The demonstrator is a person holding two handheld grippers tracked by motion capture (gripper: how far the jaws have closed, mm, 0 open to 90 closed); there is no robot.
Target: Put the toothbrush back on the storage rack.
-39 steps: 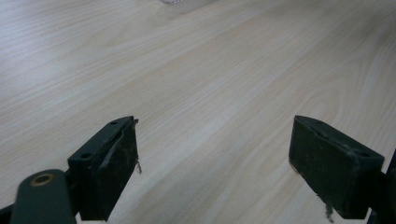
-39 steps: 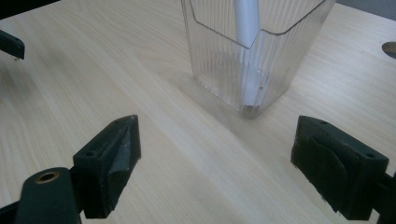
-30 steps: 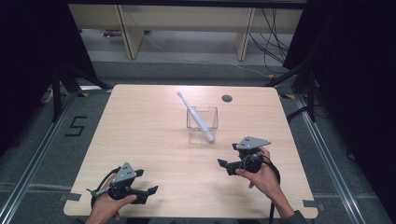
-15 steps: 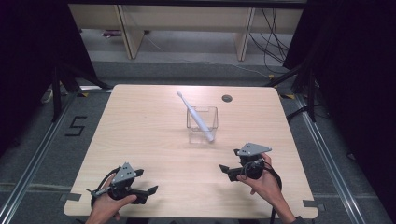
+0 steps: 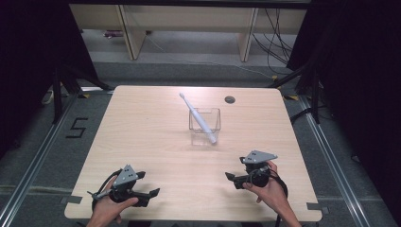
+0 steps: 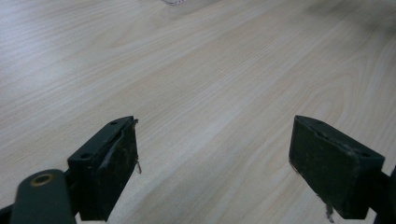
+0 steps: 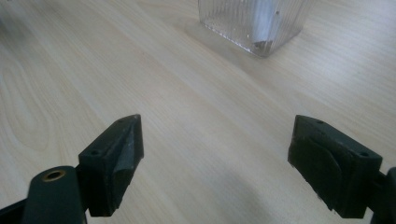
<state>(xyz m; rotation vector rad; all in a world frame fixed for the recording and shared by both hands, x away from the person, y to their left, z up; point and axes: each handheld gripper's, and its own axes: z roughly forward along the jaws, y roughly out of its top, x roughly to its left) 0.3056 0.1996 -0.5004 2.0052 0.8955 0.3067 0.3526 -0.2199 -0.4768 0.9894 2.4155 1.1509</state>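
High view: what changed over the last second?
The right gripper drew back from the clear ribbed plastic cup toward the table's near edge, jaws open and empty. The left gripper, the cup and the white toothbrush leaning in it stayed put.

Right gripper (image 5: 235,178) drawn back toward near worktop (image 5: 156,137) edge, now well short of clear cup (image 5: 205,120). Right hand (image 5: 267,187) lower in high view. Cup farther ahead of open jaws.
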